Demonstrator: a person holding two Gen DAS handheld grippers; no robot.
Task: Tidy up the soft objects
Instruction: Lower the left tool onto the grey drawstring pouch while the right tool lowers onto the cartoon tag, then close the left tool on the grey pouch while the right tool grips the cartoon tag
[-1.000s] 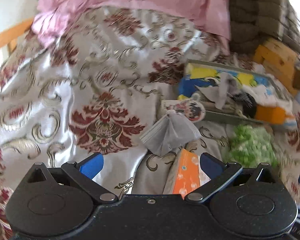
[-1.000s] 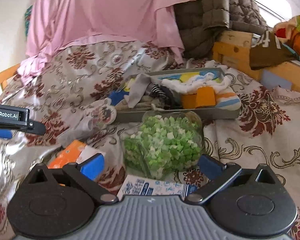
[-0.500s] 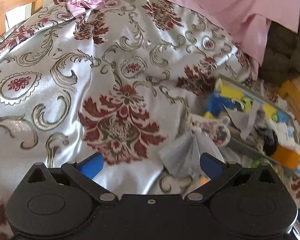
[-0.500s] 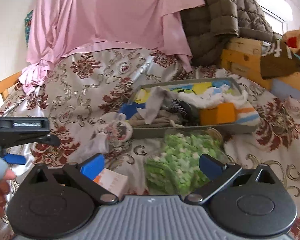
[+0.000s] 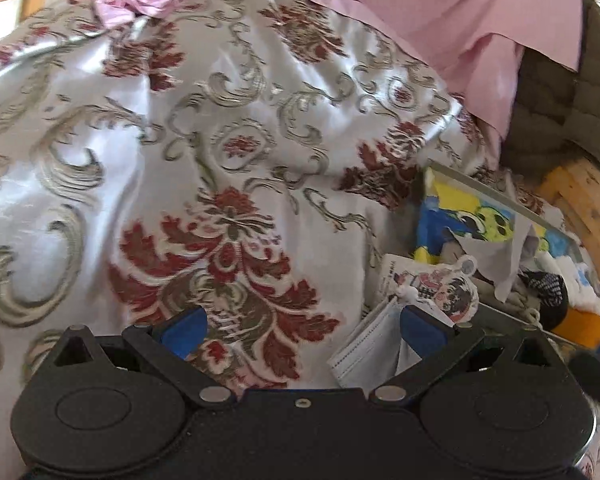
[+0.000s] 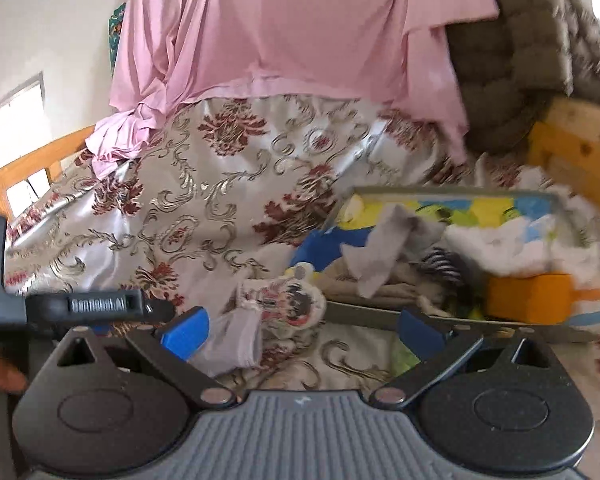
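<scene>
A grey face mask (image 5: 370,346) lies on the patterned bedspread (image 5: 228,168), just inside my left gripper's right fingertip; it also shows in the right wrist view (image 6: 232,340). A cartoon plush charm (image 5: 440,288) lies beside it, against a grey tray (image 6: 380,318) holding socks, cloths and an orange block (image 6: 528,298). My left gripper (image 5: 302,326) is open and empty above the bedspread. My right gripper (image 6: 302,326) is open and empty, a little in front of the tray.
A pink sheet (image 6: 280,32) hangs over the back of the bed. A quilted olive blanket (image 6: 512,68) lies on a wooden frame (image 6: 576,148) at the right. A wooden bed rail (image 6: 32,172) runs along the left.
Both grippers have moved left and lifted. The green foam cubes and orange packet have dropped out of view. The mask now sits by the left gripper's right fingertip.
</scene>
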